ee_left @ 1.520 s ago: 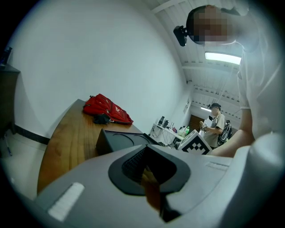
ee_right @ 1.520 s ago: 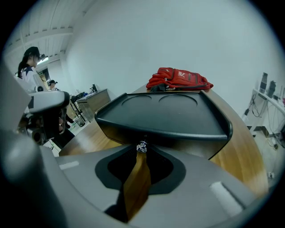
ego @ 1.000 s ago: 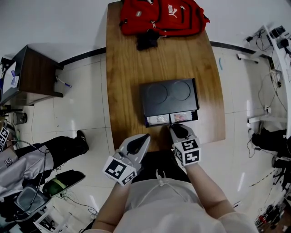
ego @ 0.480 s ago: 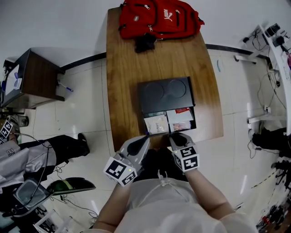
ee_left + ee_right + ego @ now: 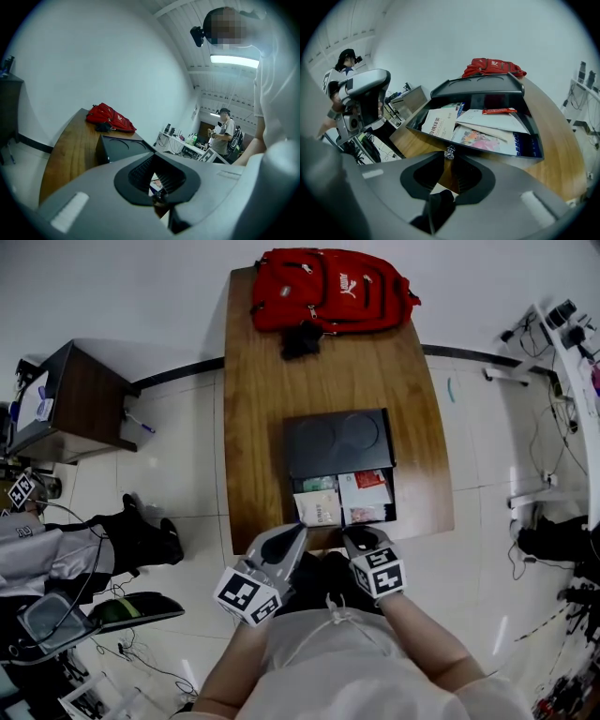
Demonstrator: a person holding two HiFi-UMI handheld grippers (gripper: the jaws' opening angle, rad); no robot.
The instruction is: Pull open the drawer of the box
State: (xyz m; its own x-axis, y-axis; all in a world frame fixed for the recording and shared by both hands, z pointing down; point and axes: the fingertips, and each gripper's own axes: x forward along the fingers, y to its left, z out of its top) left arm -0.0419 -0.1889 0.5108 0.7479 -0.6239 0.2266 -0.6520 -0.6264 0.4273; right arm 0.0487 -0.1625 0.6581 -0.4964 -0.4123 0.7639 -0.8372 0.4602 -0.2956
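We look down on a long wooden bench (image 5: 253, 381) on a pale tiled floor. A flat black box (image 5: 337, 442) sits near its middle. The box's drawer (image 5: 393, 495) stands pulled out toward us, its front almost at the bench's near edge. Inside lie a white booklet (image 5: 319, 507) on the left, loose printed papers (image 5: 367, 507) on the right, and a thin red packet (image 5: 371, 479) at the back. A small glassy knob (image 5: 449, 152) juts from the middle of the drawer front. The right claw (image 5: 450, 158) is pinched on this knob at the very tips of its jaws. The left claw (image 5: 301, 528) hovers just beside it, near the drawer's left front corner. Its jaws are pressed together on nothing, with only a thin slit between the ribbed pads. At the bench's far end a red backpack (image 5: 333, 289) lies flat, with a crumpled black cloth (image 5: 302, 338) touching its near side; both are well apart from the box. To the left of the bench stands a dark brown side table (image 5: 80, 399). Nearer us a seated person (image 5: 56, 554) stretches black-trousered legs toward the bench. In the left gripper view another person (image 5: 226, 133) stands far back, beside cluttered desks.
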